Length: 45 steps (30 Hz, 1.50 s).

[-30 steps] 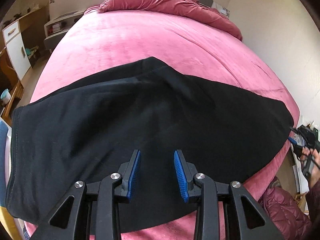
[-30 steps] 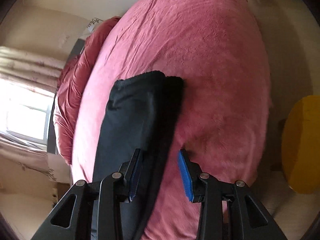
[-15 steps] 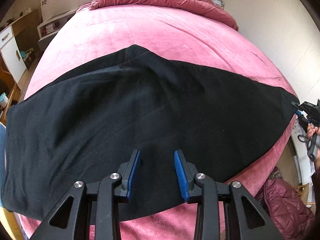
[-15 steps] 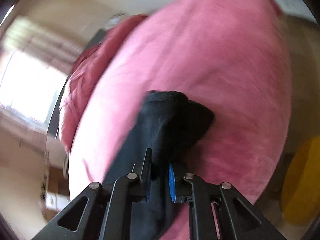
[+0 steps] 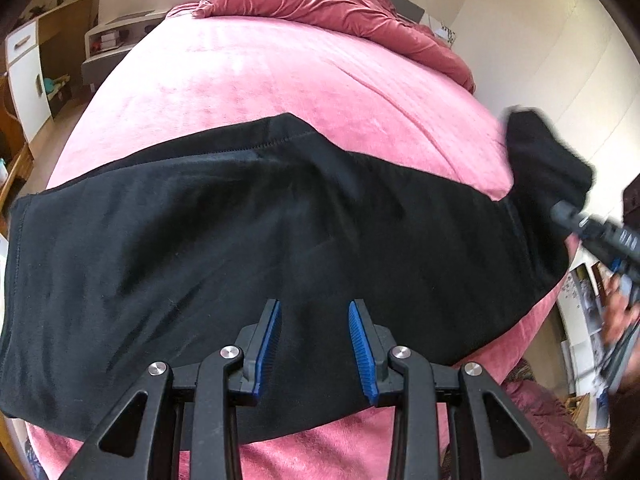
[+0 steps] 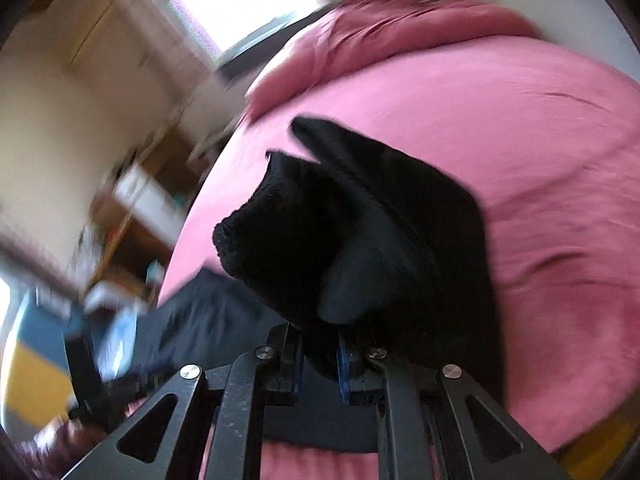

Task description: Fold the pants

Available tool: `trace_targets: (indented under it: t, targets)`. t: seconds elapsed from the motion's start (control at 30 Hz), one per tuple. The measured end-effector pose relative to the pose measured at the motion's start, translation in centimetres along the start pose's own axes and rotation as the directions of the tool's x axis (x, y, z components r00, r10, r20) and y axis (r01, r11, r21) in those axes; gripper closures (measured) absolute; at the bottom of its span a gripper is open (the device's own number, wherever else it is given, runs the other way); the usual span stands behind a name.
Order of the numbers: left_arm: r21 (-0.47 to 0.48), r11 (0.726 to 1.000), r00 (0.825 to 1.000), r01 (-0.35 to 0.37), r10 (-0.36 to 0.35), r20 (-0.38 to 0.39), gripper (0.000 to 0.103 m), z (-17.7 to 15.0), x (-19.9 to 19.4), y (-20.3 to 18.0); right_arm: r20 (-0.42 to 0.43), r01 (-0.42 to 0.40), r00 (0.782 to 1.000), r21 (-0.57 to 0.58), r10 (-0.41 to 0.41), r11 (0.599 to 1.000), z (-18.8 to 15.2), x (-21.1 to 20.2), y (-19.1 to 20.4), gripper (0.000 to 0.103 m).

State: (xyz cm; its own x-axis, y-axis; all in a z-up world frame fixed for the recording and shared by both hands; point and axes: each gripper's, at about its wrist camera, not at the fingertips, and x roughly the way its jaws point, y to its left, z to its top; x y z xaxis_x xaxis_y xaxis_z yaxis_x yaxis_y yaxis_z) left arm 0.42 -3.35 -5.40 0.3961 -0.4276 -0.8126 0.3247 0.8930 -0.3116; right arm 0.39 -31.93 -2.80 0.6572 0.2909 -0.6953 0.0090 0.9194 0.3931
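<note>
Pinching the leg end of the pants point(image 6: 360, 240), the right gripper point(image 6: 320, 364) had its blue pads squeezed on a thick bunch of black fabric, with the cuff flopping up past the tips. The left gripper point(image 5: 316, 352) was different: jaws spread apart with nothing between them, hovering just above the middle of the pants point(image 5: 240, 240), not gripping anything

The pants were lying sideways across the pink bed point(image 5: 280, 80), wide end at the picture's left, leg end raised off the blanket at the right. So as far as I could judge, the fold had only just started. One end was picked up, nothing had been laid over yet, and the carrying across, setting down and any second fold were all left to do

Views-wise, the left wrist camera gave the whole garment plus the crumpled duvet point(image 5: 340, 4) at the head of the bed and the other gripper coming in from the side. The right wrist camera was blurry but was the only one showing the actual pinch up close
</note>
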Motion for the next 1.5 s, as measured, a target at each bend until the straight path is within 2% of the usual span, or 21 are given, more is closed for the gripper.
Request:
trace_targets:
  t: [0.1, 0.23, 0.4, 0.5, 0.53, 0.6, 0.63, 0.7, 0.8, 0.93, 1.0, 1.07, 1.1, 1.13, 1.17, 1.23, 1.3, 1.37, 1.5]
  targets:
    - [-0.025, 0.999, 0.999, 0.031, -0.031, -0.010, 0.068, 0.1, -0.2, 0.4, -0.115, -0.019, 0.993, -0.085, 0.010, 0.996, -2.0, 4.6, 4.1, 0.090]
    - [-0.047, 0.996, 0.997, 0.071, -0.072, -0.010, 0.068, 0.4, -0.4, 0.9, -0.229, 0.002, 0.972, -0.184, -0.045, 0.983, -4.6, 9.6, 7.4, 0.090]
    - [-0.102, 0.982, 0.986, 0.160, -0.163, -0.023, 0.068, 1.2, -0.1, 1.3, -0.267, 0.026, 0.959, -0.264, -0.099, 0.964, -6.9, 11.0, 8.8, 0.087]
    - [-0.112, 0.973, 0.978, 0.201, -0.206, -0.033, 0.067, 1.9, 0.4, 0.9, -0.272, 0.019, 0.957, -0.297, -0.104, 0.955, -7.3, 10.8, 9.1, 0.083]
    - [-0.116, 0.970, 0.975, 0.213, -0.219, -0.035, 0.067, 2.3, 0.5, 0.7, -0.276, 0.014, 0.956, -0.304, -0.102, 0.953, -6.9, 10.9, 9.4, 0.077]
    - [-0.132, 0.960, 0.967, 0.245, -0.253, -0.041, 0.055, 2.8, 0.7, 0.3, -0.296, -0.038, 0.954, -0.291, -0.052, 0.956, -6.5, 10.2, 9.3, 0.063]
    - [-0.151, 0.947, 0.955, 0.283, -0.293, -0.048, 0.051, 3.2, 1.0, 0.1, -0.314, -0.084, 0.949, -0.284, -0.010, 0.955, -6.6, 9.4, 9.3, 0.056]
    - [-0.192, 0.922, 0.933, 0.336, -0.354, -0.066, 0.037, 3.9, 1.7, -0.2, -0.314, -0.114, 0.949, -0.286, 0.019, 0.951, -6.7, 7.6, 8.5, 0.054]
    - [-0.216, 0.909, 0.919, 0.356, -0.382, -0.094, 0.037, 4.7, 3.0, -1.1, -0.284, -0.074, 0.959, -0.247, 0.001, 0.966, -6.8, 4.9, 6.3, 0.054]
    - [-0.219, 0.908, 0.907, 0.356, -0.392, -0.151, 0.037, 5.4, 5.2, -2.8, -0.218, 0.048, 0.973, -0.144, -0.079, 0.988, -6.9, 0.8, 1.8, 0.054]
    - [-0.218, 0.917, 0.909, 0.333, -0.374, -0.185, 0.037, 5.5, 6.4, -3.5, -0.188, 0.115, 0.973, -0.100, -0.132, 0.988, -7.3, -1.0, -0.3, 0.054]
    - [-0.228, 0.919, 0.906, 0.321, -0.368, -0.207, 0.039, 5.4, 7.2, -3.7, -0.178, 0.186, 0.965, -0.062, -0.195, 0.981, -7.9, -2.2, -2.4, 0.054]
    - [-0.230, 0.922, 0.907, 0.310, -0.360, -0.218, 0.044, 5.3, 7.5, -3.9, -0.183, 0.214, 0.959, -0.046, -0.218, 0.976, -8.1, -2.3, -3.2, 0.054]
    - [-0.227, 0.926, 0.911, 0.302, -0.350, -0.218, 0.052, 5.3, 7.7, -4.0, -0.192, 0.243, 0.951, -0.024, -0.243, 0.970, -8.6, -2.3, -4.3, 0.053]
    - [-0.222, 0.925, 0.909, 0.308, -0.355, -0.220, 0.075, 5.4, 7.9, -4.2, -0.200, 0.253, 0.947, -0.012, -0.250, 0.967, -8.8, -2.1, -4.9, 0.053]
    - [-0.212, 0.931, 0.916, 0.296, -0.340, -0.215, 0.078, 5.6, 7.9, -4.7, -0.216, 0.267, 0.942, 0.016, -0.257, 0.964, -9.3, -1.3, -5.7, 0.053]
    - [-0.198, 0.927, 0.915, 0.319, -0.356, -0.189, 0.090, 5.7, 7.1, -5.1, -0.226, 0.260, 0.942, 0.021, -0.248, 0.966, -9.4, 0.0, -5.8, 0.051]
    - [-0.188, 0.920, 0.913, 0.344, -0.375, -0.160, 0.091, 6.3, 6.1, -5.3, -0.226, 0.260, 0.941, 0.004, -0.253, 0.965, -9.2, 0.6, -5.4, 0.049]
    - [-0.170, 0.870, 0.878, 0.463, -0.476, -0.044, 0.092, 8.0, 2.4, -5.8, -0.189, 0.235, 0.956, 0.031, -0.226, 0.971, -8.5, 1.3, -4.9, 0.046]
